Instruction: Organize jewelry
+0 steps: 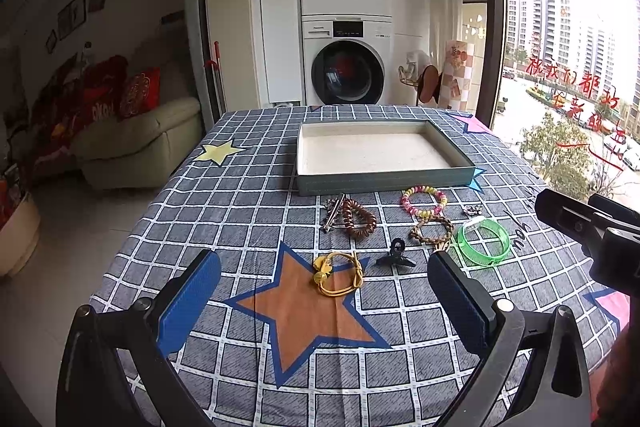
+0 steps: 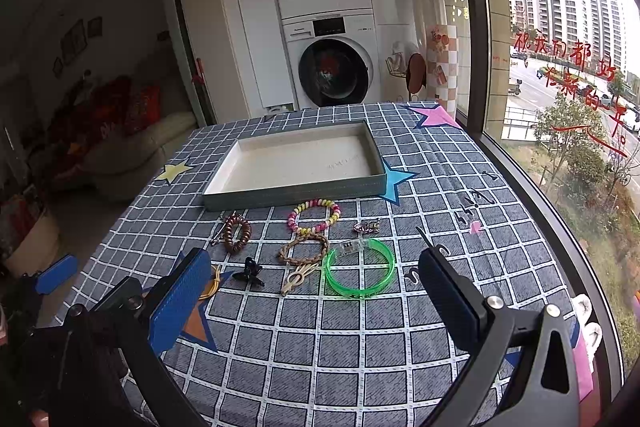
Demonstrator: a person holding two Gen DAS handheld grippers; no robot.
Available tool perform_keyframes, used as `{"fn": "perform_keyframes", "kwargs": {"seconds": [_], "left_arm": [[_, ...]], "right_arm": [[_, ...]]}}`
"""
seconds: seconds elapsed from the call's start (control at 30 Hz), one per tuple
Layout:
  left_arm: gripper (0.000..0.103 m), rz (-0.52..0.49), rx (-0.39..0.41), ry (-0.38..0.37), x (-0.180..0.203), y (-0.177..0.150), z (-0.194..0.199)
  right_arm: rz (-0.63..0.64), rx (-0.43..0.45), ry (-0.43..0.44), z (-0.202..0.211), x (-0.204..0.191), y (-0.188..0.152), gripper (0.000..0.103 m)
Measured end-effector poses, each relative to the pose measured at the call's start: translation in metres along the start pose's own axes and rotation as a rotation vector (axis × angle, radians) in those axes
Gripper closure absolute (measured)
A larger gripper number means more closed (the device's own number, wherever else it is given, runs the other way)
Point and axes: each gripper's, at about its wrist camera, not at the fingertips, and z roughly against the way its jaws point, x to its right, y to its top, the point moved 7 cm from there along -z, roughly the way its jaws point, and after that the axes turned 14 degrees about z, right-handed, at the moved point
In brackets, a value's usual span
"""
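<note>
Left hand-held gripper: blue-padded fingers spread wide, holding nothing, poised above an orange star printed on the checked cloth of the surface; a yellow cord bracelet lies between the fingers' lines of sight, on the star's upper right arm. Right hand-held gripper: likewise wide apart and empty, facing a green bangle lying flat, its clear clasp toward the tray. Just left of the bangle, a braided tan bracelet with its tassel pointing toward the camera; further left, a small black claw clip. In the row beyond: a brown beaded bracelet touching a silver hair clip, whose long axis runs roughly from the tray toward the viewer; a pink-and-yellow beaded bracelet; a small silver trinket, too small to identify. Behind all of these, a shallow rectangular tray with pale lining, empty, its long axis running across the surface, near edge just beyond the bracelets.
</note>
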Motion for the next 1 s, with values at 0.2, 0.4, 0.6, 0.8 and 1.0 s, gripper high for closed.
{"fn": "perform_keyframes", "kwargs": {"seconds": [0.2, 0.4, 0.6, 0.8, 1.0], "left_arm": [[0.000, 0.012, -0.008, -0.003, -0.0004, 0.0000, -0.0006], [0.000, 0.020, -0.015, 0.000, -0.0020, 0.0004, -0.0010], [0.000, 0.030, -0.020, 0.005, -0.0045, 0.0012, -0.0019], [0.000, 0.037, -0.024, 0.008, -0.0061, 0.0022, -0.0030], [0.000, 0.041, -0.027, 0.013, -0.0077, 0.0022, -0.0040]], "right_arm": [[0.002, 0.001, -0.001, 0.0003, 0.0002, 0.0001, 0.000], [0.001, 0.002, 0.001, -0.0002, 0.0003, 0.0007, 0.000], [0.001, 0.002, 0.002, -0.0001, -0.0003, 0.0021, 0.000], [0.002, 0.002, 0.002, -0.0002, -0.0005, 0.0021, 0.000], [0.001, -0.001, 0.003, -0.0003, -0.0001, 0.0024, 0.000]]}}
